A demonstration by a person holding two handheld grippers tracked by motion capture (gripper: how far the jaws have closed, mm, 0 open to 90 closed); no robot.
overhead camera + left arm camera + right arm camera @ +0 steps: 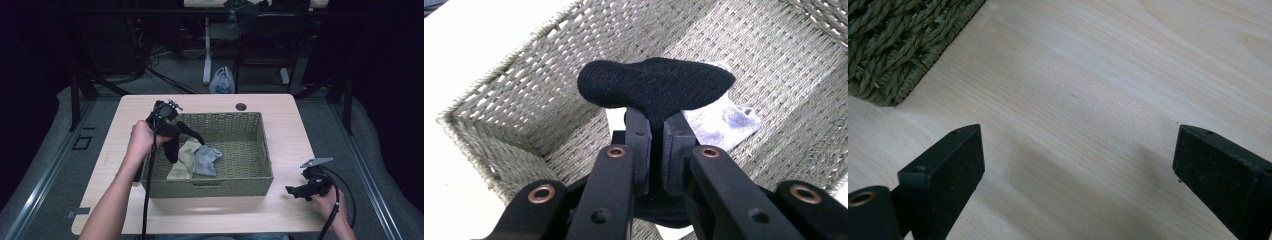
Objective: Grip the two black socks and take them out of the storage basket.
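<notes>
A black sock [654,90] is gripped by the left gripper [656,145] over the basket [260,150], centre frame. Release is judged next; the right gripper [1078,175] is held open at lower right.

No readable text, labels, brands or numbers anywhere in views

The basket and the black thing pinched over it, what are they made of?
The basket looks woven from twisted grey-green fibre, perhaps seagrass or paper cord; the braided strands show plainly. The black sock in the left gripper looks like soft matte knit fabric, with fine ribbing.
</notes>
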